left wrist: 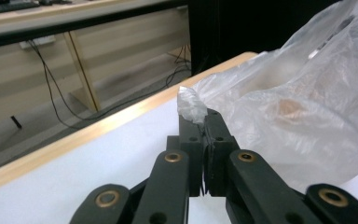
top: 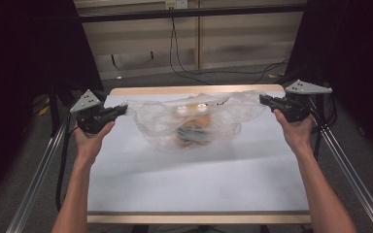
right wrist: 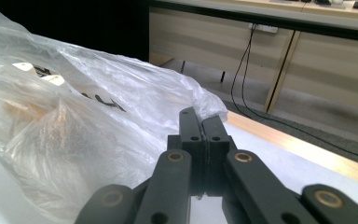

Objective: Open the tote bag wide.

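The desk (top: 199,184) has a pale top with a light wooden edge and stands on a grey floor; a metal rail runs along each side of it.

A clear plastic bag (top: 194,119) sits on the far half of the desk, near the middle. It is stretched sideways between the two grippers, its lower part resting on the desk top. Orange and dark contents (top: 194,130) show through the film, blurred, and cannot be identified. Dark print and white patches mark the upper film.

The left gripper (top: 119,110) is held in the person's left hand (top: 90,138) at the left edge of the desk. Its jaws are closed together on the left corner of the bag; in the left gripper view, a crumpled tuft of film stands out just past the jaw tips.

The right gripper (top: 263,99) is held in the right hand (top: 296,130) at the right edge. Its jaws are pressed together on the bag's right corner, with film bunched against the tips in the right gripper view.
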### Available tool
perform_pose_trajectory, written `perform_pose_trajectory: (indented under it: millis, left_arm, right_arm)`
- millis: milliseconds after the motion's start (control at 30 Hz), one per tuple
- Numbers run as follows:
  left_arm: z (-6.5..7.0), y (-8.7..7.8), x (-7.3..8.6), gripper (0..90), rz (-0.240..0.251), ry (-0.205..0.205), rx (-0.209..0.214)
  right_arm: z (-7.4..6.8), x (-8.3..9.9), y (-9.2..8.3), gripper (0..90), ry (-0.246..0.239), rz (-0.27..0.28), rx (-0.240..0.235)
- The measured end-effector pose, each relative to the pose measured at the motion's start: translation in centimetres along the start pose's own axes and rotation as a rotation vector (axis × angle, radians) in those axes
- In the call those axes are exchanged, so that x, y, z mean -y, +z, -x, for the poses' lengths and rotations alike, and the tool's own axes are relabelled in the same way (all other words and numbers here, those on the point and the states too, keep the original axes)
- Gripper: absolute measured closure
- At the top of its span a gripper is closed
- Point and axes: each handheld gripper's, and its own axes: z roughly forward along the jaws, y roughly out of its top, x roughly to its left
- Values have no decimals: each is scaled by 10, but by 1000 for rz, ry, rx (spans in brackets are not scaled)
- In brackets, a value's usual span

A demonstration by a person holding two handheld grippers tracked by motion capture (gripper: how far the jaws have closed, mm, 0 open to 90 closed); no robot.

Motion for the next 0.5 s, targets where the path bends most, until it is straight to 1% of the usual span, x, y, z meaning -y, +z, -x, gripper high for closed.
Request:
perform_pose_trajectory:
  millis: [33, 67, 133, 167, 233, 300, 367, 500]
  left_arm:
    - [0, 3, 0, 884, -17, 17, -13]
    - [1, 5, 0, 884, -16, 19, -14]
    - [-2, 7, 1, 884, -1, -5, 5]
    - [-3, 8, 1, 884, -5, -8, 4]
    - [-4, 11, 5, 884, -33, 1, -3]
    - [-5, 14, 8, 884, -49, 3, -3]
    - [-6, 16, 9, 884, -57, -1, -3]
    - [-4, 21, 12, 884, -97, 25, -17]
  right_arm:
    - [0, 1, 1, 899, -6, -1, 0]
    - [0, 3, 3, 899, -14, -9, 6]
    - [-1, 5, 9, 899, -13, -24, 17]
    - [-1, 6, 11, 899, -13, -27, 23]
    - [2, 8, 16, 899, -5, -35, 22]
    - [4, 11, 19, 899, 3, -40, 27]
    - [4, 13, 23, 899, 4, -48, 19]
    - [2, 18, 28, 899, 2, -63, 27]
